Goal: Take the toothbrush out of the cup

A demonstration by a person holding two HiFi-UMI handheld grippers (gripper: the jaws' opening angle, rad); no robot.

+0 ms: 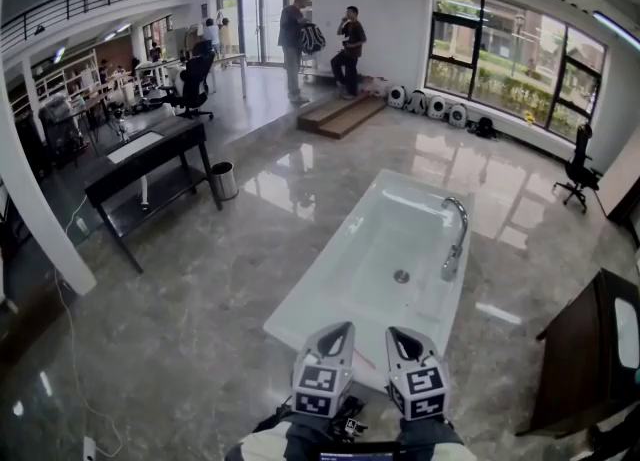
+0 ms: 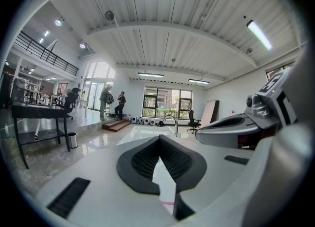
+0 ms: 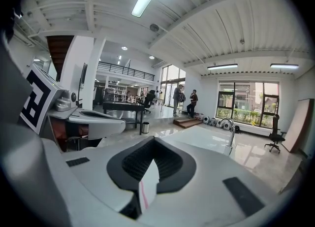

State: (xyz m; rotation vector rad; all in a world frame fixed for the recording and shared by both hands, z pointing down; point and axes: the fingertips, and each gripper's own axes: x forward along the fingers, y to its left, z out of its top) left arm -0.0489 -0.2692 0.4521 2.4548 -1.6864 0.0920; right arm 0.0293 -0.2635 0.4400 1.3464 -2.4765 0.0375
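Grey marble floor fills the frame. White bathtub lies diagonally at centre. Black desk at left. Bottom centre, left gripper and right gripper sit side by side at the tub's near end, jaws of both closed, nothing held. Chrome faucet on the tub's right rim. Small bin beside the desk. No view shows the toothbrush or cup.

**A:** is that the toothbrush, bottom centre of the head view?

**B:** maybe? it's just a thin pink sliver lying flat on the white tub rim. way too small to call tbh
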